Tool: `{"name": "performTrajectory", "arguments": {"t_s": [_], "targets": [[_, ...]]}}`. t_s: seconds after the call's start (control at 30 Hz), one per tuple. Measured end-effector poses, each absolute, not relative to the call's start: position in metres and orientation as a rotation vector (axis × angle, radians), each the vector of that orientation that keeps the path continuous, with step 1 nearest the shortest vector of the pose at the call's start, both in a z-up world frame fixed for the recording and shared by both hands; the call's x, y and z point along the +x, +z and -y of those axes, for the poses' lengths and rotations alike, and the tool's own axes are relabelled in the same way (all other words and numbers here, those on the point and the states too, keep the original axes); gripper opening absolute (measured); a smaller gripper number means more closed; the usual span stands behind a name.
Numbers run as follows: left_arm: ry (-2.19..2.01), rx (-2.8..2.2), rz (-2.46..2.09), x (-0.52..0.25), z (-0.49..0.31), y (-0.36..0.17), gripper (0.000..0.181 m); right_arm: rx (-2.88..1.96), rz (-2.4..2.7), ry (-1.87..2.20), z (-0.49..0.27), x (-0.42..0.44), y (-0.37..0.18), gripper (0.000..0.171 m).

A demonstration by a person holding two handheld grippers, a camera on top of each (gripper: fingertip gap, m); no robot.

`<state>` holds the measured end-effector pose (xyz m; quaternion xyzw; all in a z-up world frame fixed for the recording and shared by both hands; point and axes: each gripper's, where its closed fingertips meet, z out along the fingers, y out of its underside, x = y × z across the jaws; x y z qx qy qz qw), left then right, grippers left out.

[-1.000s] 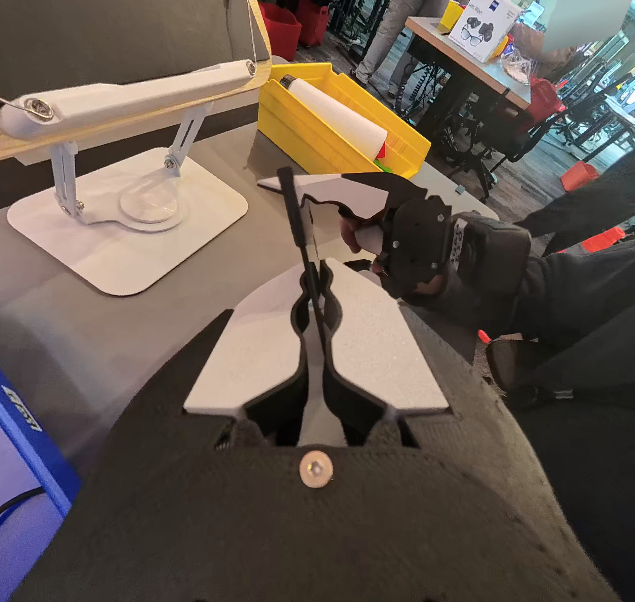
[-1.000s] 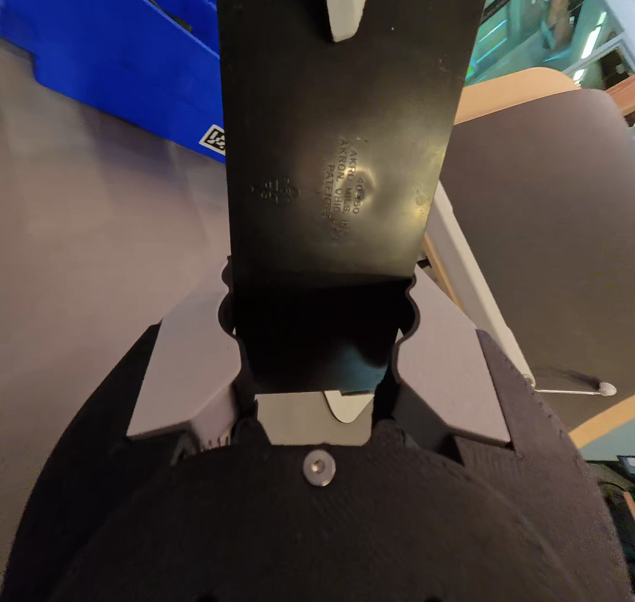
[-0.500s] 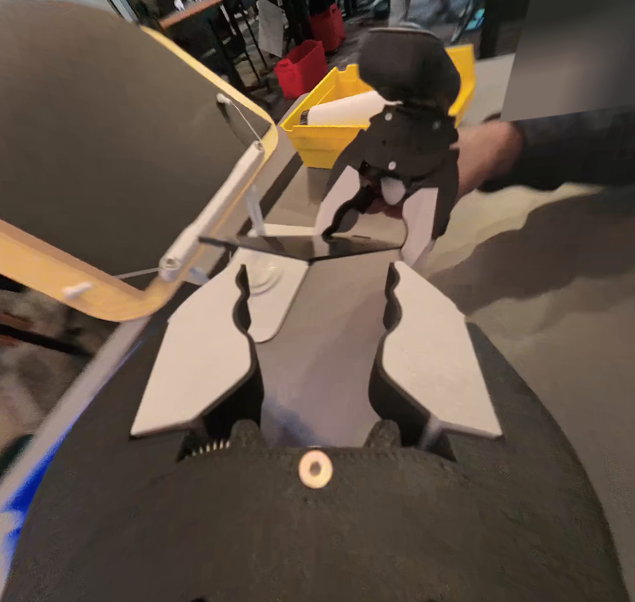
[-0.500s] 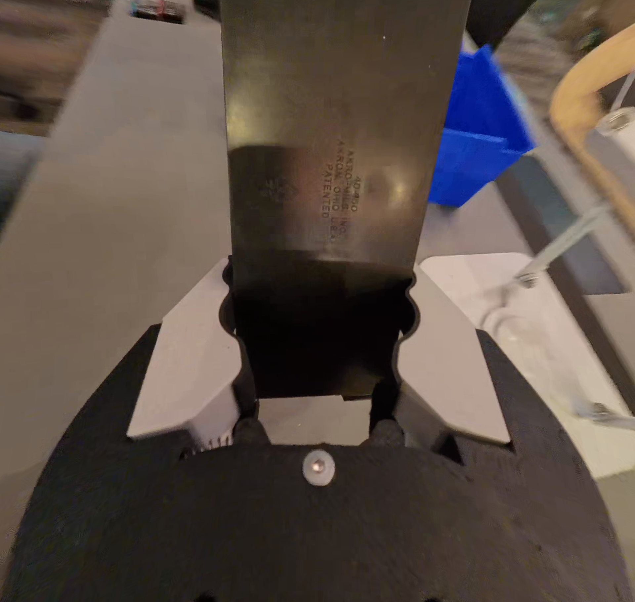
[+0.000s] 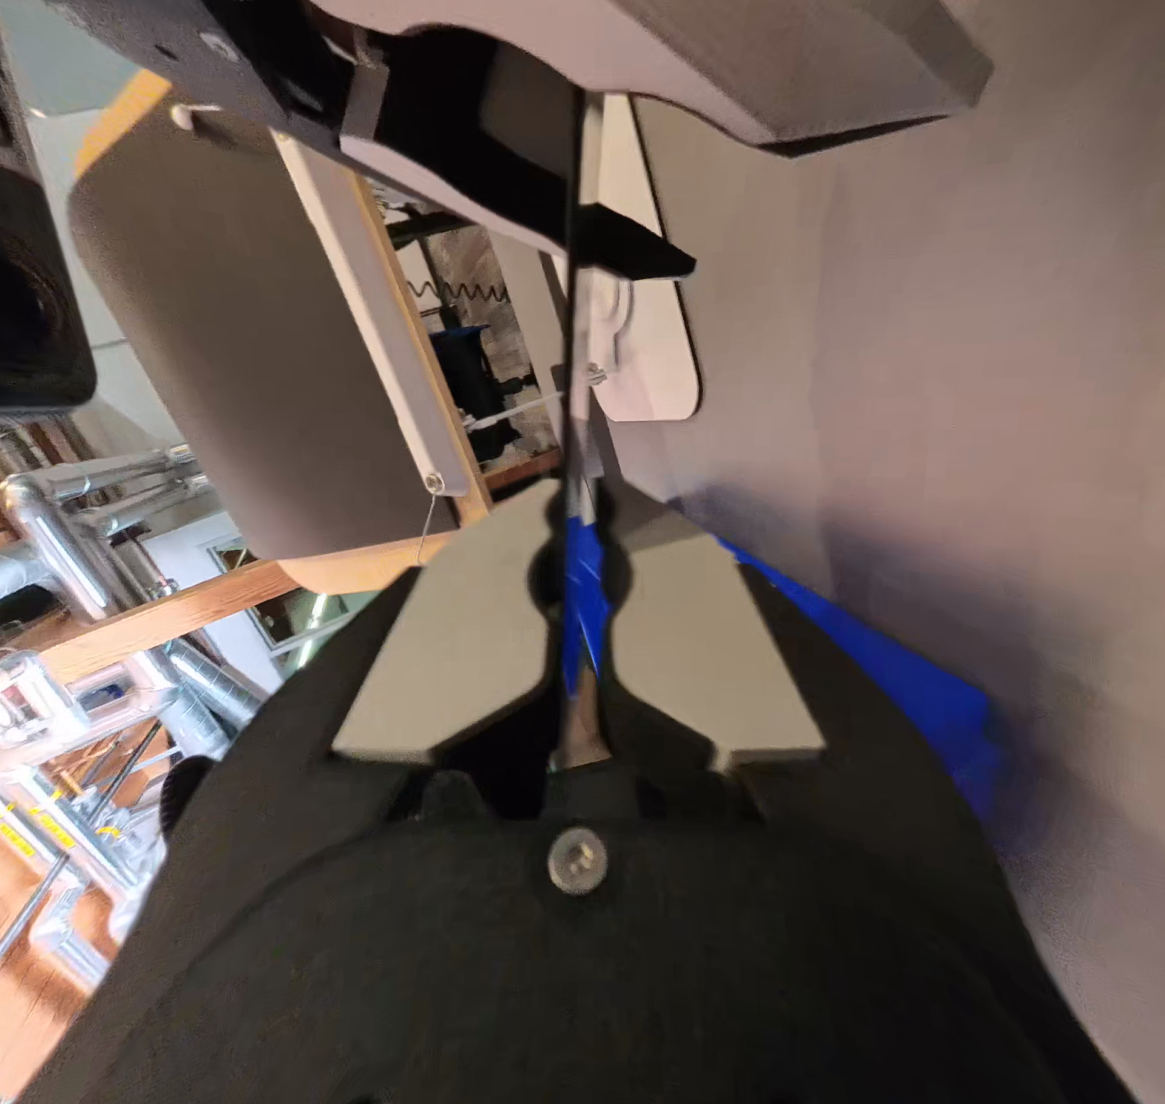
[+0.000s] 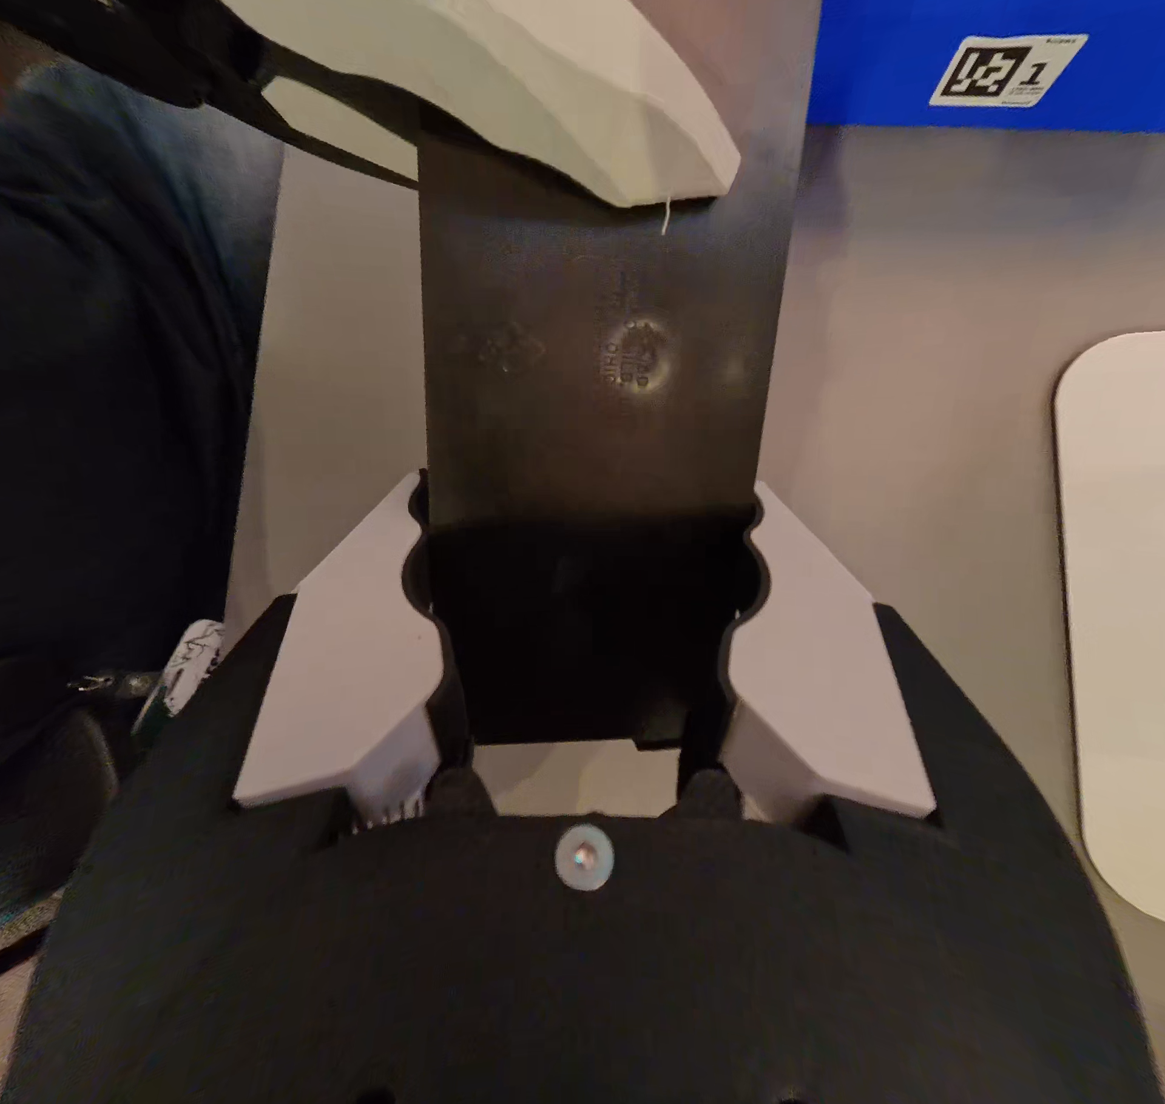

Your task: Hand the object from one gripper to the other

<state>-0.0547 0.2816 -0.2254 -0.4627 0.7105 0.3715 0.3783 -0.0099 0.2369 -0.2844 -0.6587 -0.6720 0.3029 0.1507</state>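
Your left tool (image 5: 580, 576) is rolled hard over in its own wrist view, so the scene behind it stands on edge. Its two white fingers (image 5: 466, 626) are drawn nearly together, with only a thin slit between the wavy inner pads, pinched on a thin edge-on black sheet. Your right tool (image 6: 583, 576) sits level, fingers (image 6: 353, 651) spread wide and pressed on the two side edges of the flat black piece it carries. The left tool's white fingers reach in from the far left of the right wrist view and close over the far end of that piece.
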Motion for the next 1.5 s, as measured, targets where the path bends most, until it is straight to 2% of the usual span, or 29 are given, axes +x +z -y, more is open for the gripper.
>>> {"name": "performTrajectory", "arguments": {"t_s": [0.13, 0.27, 0.4, 0.57, 0.67, 0.73, 0.77, 0.83, 0.9, 0.97, 1.07, 1.13, 1.37, 1.5], "targets": [[0.905, -1.241, -1.735, -0.057, -0.285, -0.228, 0.002, -1.787, 1.852, 0.873, -0.248, -0.014, -0.266, 0.092], [0.555, -1.451, -1.557, -0.063, -0.287, -0.223, 0.002, -1.541, 1.608, 0.921, -0.269, -0.007, -0.205, 0.097], [-0.013, -1.601, -1.301, -0.057, -0.281, -0.215, 0.002, -1.339, 1.345, 1.058, -0.281, 0.016, -0.153, 0.094], [-0.720, -1.587, -1.058, -0.029, -0.257, -0.197, 0.001, -1.251, 1.185, 1.392, -0.276, 0.017, -0.140, 0.086], [-0.943, -1.551, -1.033, -0.011, -0.244, -0.198, 0.002, -1.204, 1.185, 1.507, -0.265, 0.001, -0.137, 0.072], [-0.987, -1.526, -1.048, -0.001, -0.237, -0.202, 0.002, -1.175, 1.214, 1.578, -0.256, -0.008, -0.136, 0.054], [-1.014, -1.515, -1.050, 0.003, -0.234, -0.204, 0.001, -1.167, 1.252, 1.593, -0.251, -0.011, -0.138, 0.043], [-1.052, -1.499, -1.010, 0.008, -0.235, -0.204, 0.002, -1.163, 1.336, 1.565, -0.243, -0.015, -0.147, 0.000], [-1.093, -1.485, -0.983, 0.009, -0.235, -0.206, 0.002, -1.191, 1.354, 1.543, -0.242, -0.018, -0.150, 0.000], [-1.075, -1.489, -0.994, 0.009, -0.236, -0.212, 0.004, -1.262, 1.355, 1.521, -0.246, -0.020, -0.156, 0.000], [-0.927, -1.472, -1.075, 0.003, -0.235, -0.215, 0.034, -1.316, 1.287, 1.608, -0.252, -0.016, -0.154, 0.000], [-0.708, -1.426, -1.160, -0.008, -0.236, -0.212, 0.042, -1.367, 1.222, 1.696, -0.259, -0.012, -0.153, 0.000], [0.178, -1.057, -1.628, -0.038, -0.221, -0.185, 0.046, -1.516, 1.042, 1.993, -0.273, -0.007, -0.159, 0.000], [0.548, -0.806, -1.734, -0.042, -0.223, -0.178, 0.055, -1.567, 1.024, 2.053, -0.270, -0.012, -0.168, 0.000]]}}
